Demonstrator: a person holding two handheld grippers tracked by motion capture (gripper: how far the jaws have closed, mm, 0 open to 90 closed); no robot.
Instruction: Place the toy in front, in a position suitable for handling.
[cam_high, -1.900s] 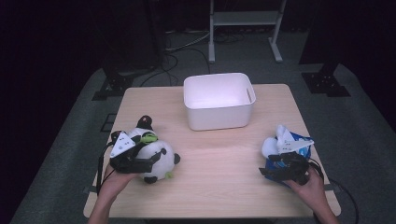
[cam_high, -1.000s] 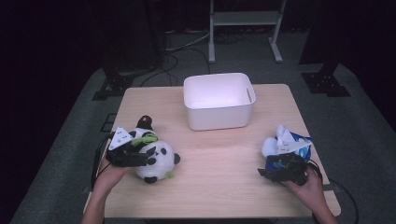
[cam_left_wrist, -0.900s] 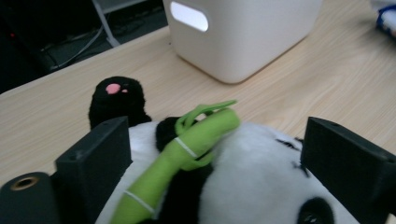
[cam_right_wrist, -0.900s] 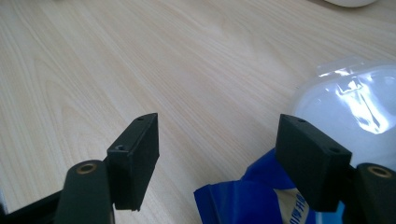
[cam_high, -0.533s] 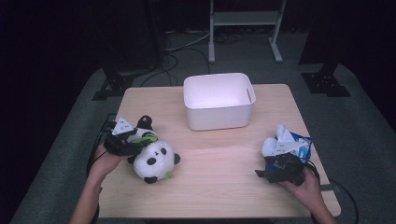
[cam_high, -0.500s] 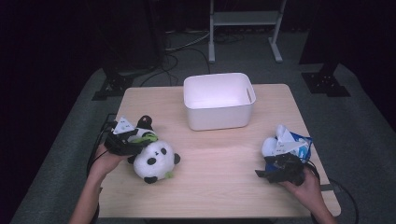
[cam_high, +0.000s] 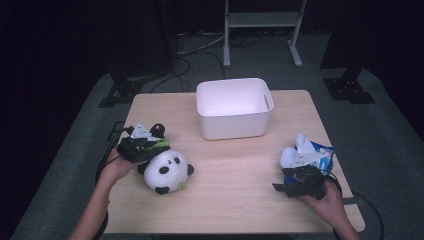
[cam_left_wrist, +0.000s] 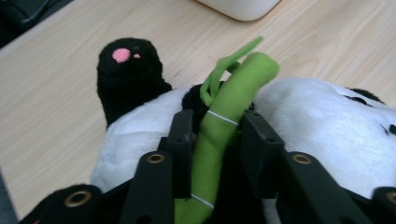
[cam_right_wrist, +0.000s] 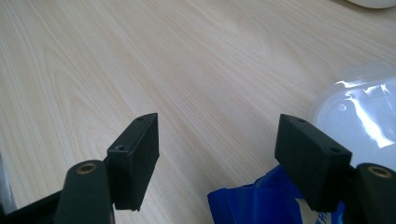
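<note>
A pale wooden bench (cam_high: 235, 165) stands on grey carpet in a dark room. A white tub (cam_high: 234, 108) sits near its far edge, about midway across. At the left, a hand (cam_high: 116, 167) holds the left hand-held gripper (cam_high: 142, 147) against a panda plush (cam_high: 166, 171), with a green piece at the gripper's tip; its jaws have just been closing there. At the right, well apart from the plush, another hand (cam_high: 327, 199) holds the right hand-held gripper (cam_high: 292, 186) low over the wood, just in front of a blue and white packet (cam_high: 310, 155). A white metal stand (cam_high: 262, 27) rises behind the bench.
</note>
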